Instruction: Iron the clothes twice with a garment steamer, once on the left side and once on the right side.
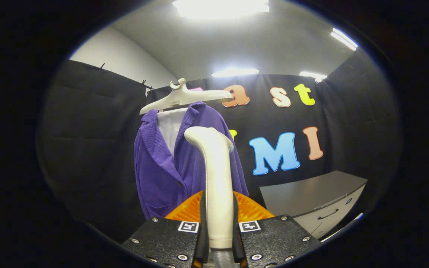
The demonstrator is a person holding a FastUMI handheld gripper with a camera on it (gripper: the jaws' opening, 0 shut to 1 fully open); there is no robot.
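Clamped from both sides, the gripper [218,223] holds the garment steamer [216,178] by its pale handle, fingers [202,219] pressing either flank so the wand stands upright with its head turned toward the cloth. Just beyond hangs the purple shirt [169,163] on a white hanger [184,97], spread open to receive steam. A grey cabinet [311,197] sits off right.

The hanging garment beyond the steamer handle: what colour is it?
Purple, ribbed fabric: the purple ribbed garment on the white plastic hanger shows best in the gripper view.
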